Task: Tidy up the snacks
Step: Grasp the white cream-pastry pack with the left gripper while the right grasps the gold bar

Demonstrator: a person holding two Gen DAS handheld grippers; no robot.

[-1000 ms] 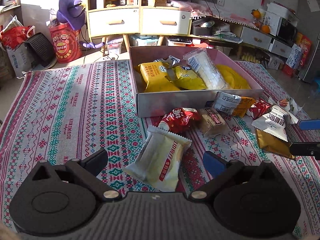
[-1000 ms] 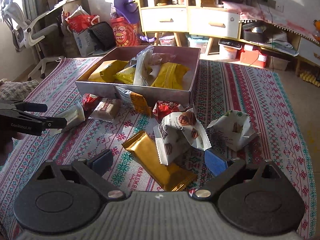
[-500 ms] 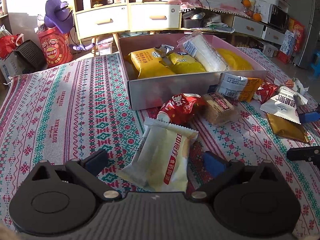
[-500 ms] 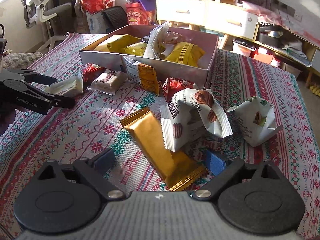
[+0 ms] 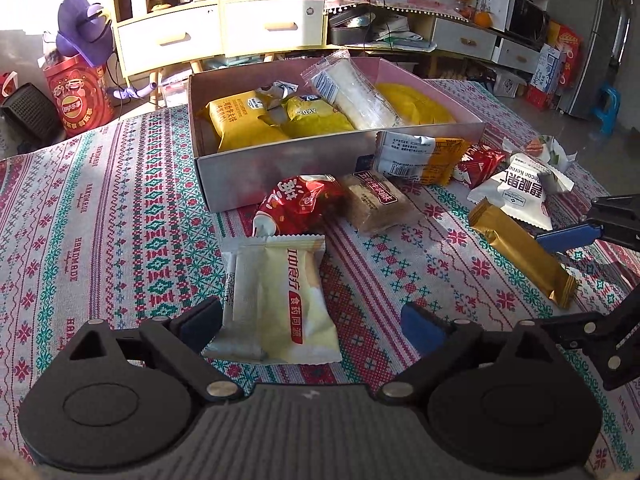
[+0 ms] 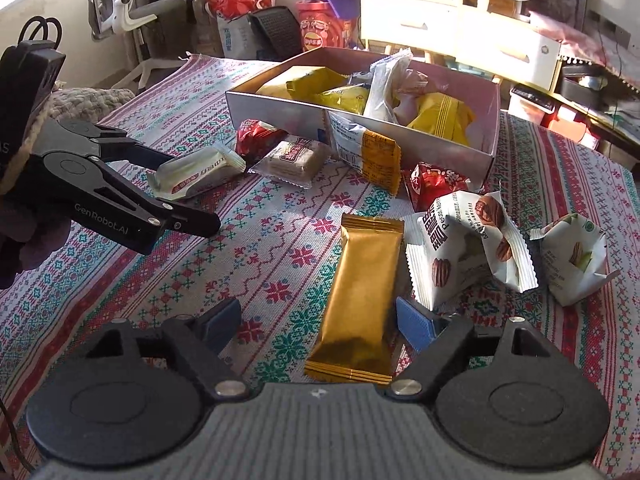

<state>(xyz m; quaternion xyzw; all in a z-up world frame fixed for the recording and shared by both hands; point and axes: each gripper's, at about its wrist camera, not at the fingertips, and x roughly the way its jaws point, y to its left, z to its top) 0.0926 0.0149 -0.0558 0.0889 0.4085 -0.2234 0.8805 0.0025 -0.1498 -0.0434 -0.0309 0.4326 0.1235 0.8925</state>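
A woven cloth [image 5: 100, 200] with red and green cross-stitch bands covers the surface, in a cluttered, sunlit room.

Nearest in the left wrist view, the left gripper [image 5: 312, 322] stands wide open with nothing held. A cream snack packet [image 5: 280, 300] lies flat between its fingers, close to the left finger, with a gap to the right one. Just beyond it sit a red packet [image 5: 296, 204] and a brown biscuit pack [image 5: 376, 202], both close to the front wall of the cardboard box [image 5: 280, 172]. A white-and-orange packet [image 5: 420, 156] leans on that wall. Inside the box lie yellow packets [image 5: 244, 120] and a clear-wrapped white bar [image 5: 356, 96].

In the right wrist view, the right gripper [image 6: 318, 320] is also spread wide and empty. A gold bar [image 6: 360, 296] lies lengthwise between its fingers, nearer the right finger. Just right of it sits a white pecan packet [image 6: 468, 248], then a smaller white-and-green packet [image 6: 572, 256]. A second red packet [image 6: 436, 184] lies by the box corner.
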